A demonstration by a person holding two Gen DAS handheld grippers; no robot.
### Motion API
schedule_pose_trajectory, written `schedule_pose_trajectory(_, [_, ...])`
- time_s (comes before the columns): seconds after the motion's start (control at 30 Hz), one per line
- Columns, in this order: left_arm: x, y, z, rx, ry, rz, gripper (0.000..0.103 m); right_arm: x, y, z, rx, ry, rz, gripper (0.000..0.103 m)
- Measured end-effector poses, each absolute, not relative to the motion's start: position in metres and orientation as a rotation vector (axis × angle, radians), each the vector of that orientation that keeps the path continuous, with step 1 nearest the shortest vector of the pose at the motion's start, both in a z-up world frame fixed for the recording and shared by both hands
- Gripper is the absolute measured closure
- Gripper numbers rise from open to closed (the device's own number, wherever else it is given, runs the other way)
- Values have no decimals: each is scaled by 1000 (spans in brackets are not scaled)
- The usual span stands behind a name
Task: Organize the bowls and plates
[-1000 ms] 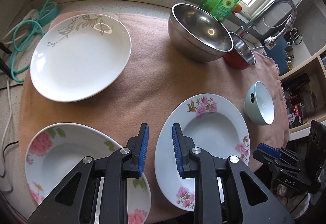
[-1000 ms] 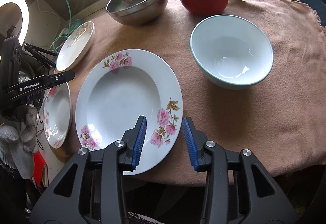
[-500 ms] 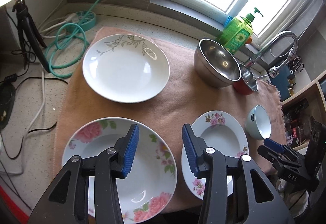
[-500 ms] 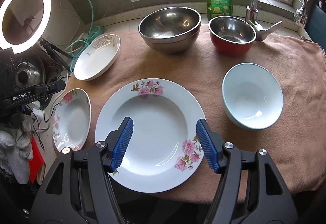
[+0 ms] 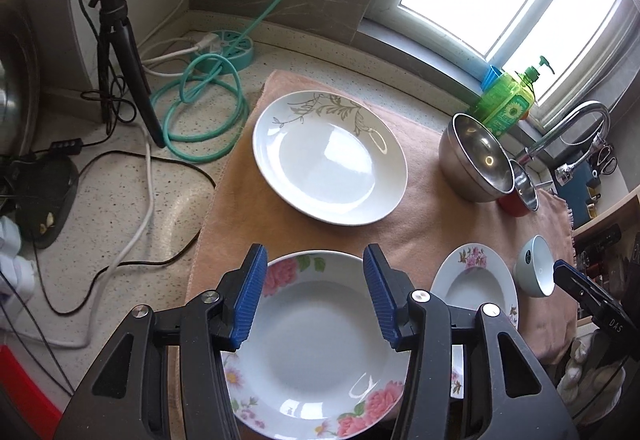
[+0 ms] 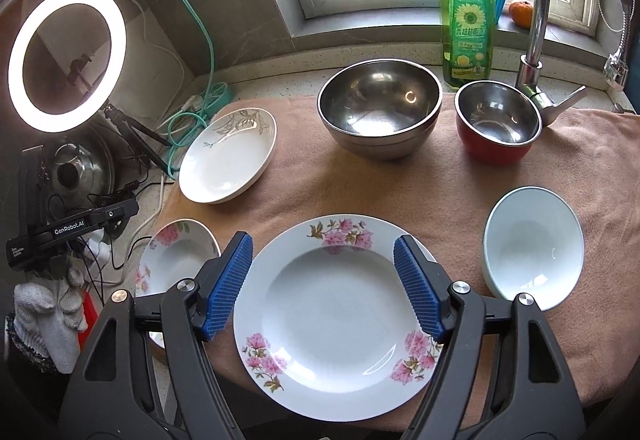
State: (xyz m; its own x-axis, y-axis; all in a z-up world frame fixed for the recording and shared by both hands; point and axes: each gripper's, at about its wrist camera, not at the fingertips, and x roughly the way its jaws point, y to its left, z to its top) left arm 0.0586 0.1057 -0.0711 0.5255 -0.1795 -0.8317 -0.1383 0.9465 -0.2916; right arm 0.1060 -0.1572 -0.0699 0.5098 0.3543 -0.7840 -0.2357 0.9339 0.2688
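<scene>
Both claws opening, nothing pinched: your left claw point(image 5: 314, 298) hangs over the rose plate point(image 5: 316, 352), right claw point(image 6: 322, 282) over the pink-flower plate point(image 6: 340, 320), both flat on the bench towel point(image 6: 400, 184).

Around the large steel bowl point(image 6: 380, 108) on the cloth: three plates, namely the leaf-patterned plate point(image 6: 228, 156), rose plate point(image 5: 316, 352) and pink-blossom plate point(image 6: 340, 320); two other bowls, namely the red bowl point(image 6: 496, 122) and pale blue bowl point(image 6: 532, 248).
</scene>
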Motion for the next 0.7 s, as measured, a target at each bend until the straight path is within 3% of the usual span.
schedule_pose_trajectory(0.7, [87,145,-86,-353,1037,-9,54,142,-107,-82,152,1082,449,23])
